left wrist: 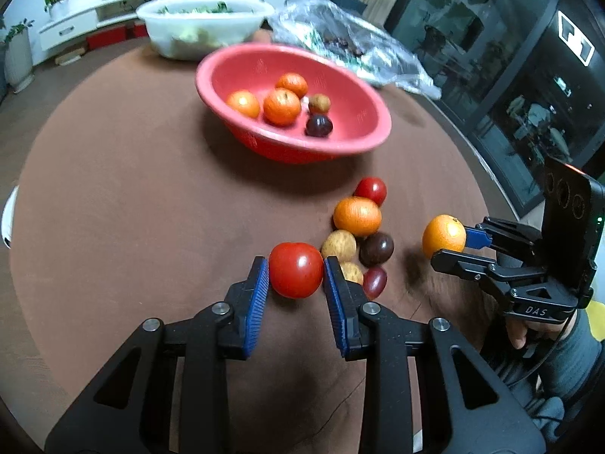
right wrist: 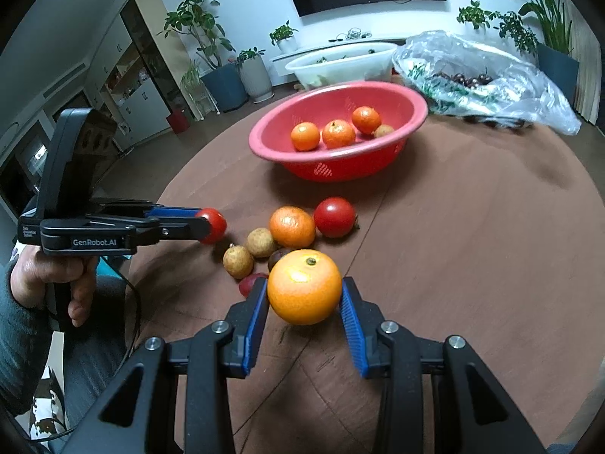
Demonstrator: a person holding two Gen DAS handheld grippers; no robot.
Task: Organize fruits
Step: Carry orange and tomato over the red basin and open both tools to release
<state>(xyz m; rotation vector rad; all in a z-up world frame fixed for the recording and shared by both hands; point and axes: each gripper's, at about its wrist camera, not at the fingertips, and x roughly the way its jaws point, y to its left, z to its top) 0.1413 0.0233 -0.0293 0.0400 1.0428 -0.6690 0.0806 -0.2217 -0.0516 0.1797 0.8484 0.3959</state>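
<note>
Both grippers are matte black with ribbed blue pads and silver round screw heads at the finger joints. The left gripper point(right wrist: 211, 227) bears white "GenRobot.AI" lettering on its side; the right gripper point(left wrist: 450, 244) shows "DAS". A thin black cable point(right wrist: 132, 302) hangs at 6 o'clock from the left handle. The person wears grey sleeves point(left wrist: 574, 355).

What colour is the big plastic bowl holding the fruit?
Red-pink plastic colander bowl; right wrist view shows it best.

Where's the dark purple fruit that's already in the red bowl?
In the left wrist view, the dark purple fruit sits nearest the red bowl's front rim, just below the small brown fruit.
</note>
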